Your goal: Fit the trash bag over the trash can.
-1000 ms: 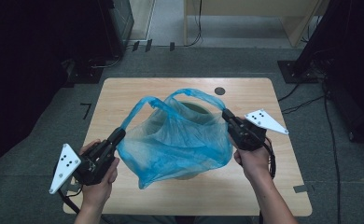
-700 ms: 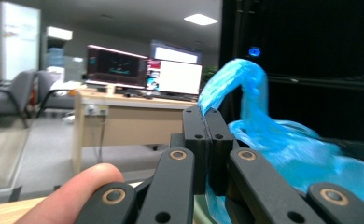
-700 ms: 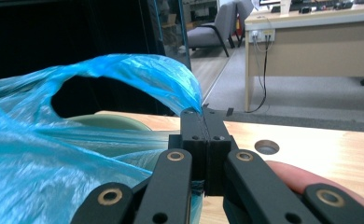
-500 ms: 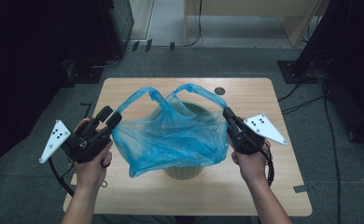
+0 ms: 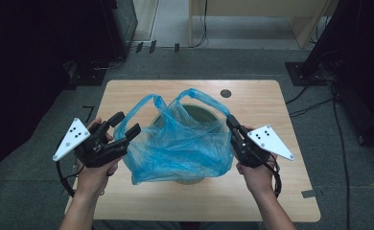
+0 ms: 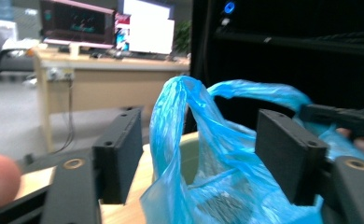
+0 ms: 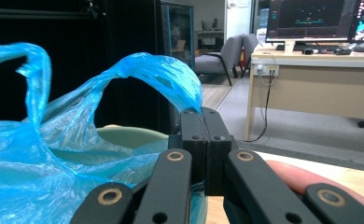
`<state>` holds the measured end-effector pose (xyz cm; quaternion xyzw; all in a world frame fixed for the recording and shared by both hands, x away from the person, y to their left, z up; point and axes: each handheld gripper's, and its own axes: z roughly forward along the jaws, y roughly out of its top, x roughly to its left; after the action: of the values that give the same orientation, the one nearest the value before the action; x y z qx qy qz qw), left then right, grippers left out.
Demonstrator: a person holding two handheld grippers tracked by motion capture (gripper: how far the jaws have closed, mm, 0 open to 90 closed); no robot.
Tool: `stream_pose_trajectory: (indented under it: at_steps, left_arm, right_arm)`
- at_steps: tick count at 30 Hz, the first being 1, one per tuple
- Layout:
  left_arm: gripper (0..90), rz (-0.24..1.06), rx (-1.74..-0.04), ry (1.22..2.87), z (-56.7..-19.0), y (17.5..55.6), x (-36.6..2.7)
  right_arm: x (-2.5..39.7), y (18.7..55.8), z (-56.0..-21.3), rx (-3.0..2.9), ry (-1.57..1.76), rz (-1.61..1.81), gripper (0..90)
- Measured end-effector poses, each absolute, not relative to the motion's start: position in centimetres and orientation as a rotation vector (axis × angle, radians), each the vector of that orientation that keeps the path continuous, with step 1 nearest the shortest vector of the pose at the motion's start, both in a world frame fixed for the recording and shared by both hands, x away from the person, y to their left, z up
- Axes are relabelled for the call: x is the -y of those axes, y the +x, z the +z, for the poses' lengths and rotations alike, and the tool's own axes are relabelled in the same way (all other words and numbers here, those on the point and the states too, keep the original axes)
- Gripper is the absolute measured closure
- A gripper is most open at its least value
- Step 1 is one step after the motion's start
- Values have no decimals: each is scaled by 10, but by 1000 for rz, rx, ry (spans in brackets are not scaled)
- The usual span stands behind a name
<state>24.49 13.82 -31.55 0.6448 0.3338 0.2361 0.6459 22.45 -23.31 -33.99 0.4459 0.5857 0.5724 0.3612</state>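
- I am working a thin, crinkled blue plastic bag point(image 5: 180, 143) with two loop handles over a round, pale green bin point(image 5: 194, 112) that stands mid-way across the light wooden surface point(image 5: 271, 191); the bag drapes over the bin's rim and spills toward my side.
- My right gripper point(image 5: 232, 125) has its jaws pressed together on the bag's edge at the right side; in the right gripper view point(image 7: 202, 114) the film runs straight into the seam between them, and one handle arches up from that point.
- My left gripper point(image 5: 126, 126) has its jaws apart. In the left gripper view point(image 6: 208, 154) the other handle and a fold of the bag stand between the two black blocks, touching neither as far as I can tell.
- I judge the step in hand to be taking the second hold: one side of the bag is pinned, the other is lined up but not caught.
- The next move calls for closing the left jaws on the film at the handle's base, low enough that it does not slip out.
- After that I would draw the two holds apart and down, to stretch the bag's mouth round the bin's rim.
- The film is slack and slippery, so I expect it to bunch; an even pull should keep the light bin from tipping.
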Motion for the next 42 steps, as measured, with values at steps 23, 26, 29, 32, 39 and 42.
stream_pose_trajectory:
  at_steps: [23,26,29,32,39,42]
  left_arm:
    - [900,215,-24,1712,-405,154,-148]
    - [900,264,12,1879,-423,146,-134]
    - [900,331,-46,1956,-437,152,-130]
    - [900,390,-189,1939,-444,166,-139]
    - [900,574,-456,1903,-447,198,-166]
    - [900,695,-547,1854,-438,205,-168]
  right_arm:
    - [265,222,-387,-1507,1361,1412,900]
    - [264,226,-388,-1504,1367,1410,900]
    - [262,228,-387,-1497,1368,1419,900]
    - [260,228,-387,-1495,1359,1426,900]
    - [253,222,-388,-1548,1287,1412,900]
    - [249,220,-385,-1550,1256,1408,900]
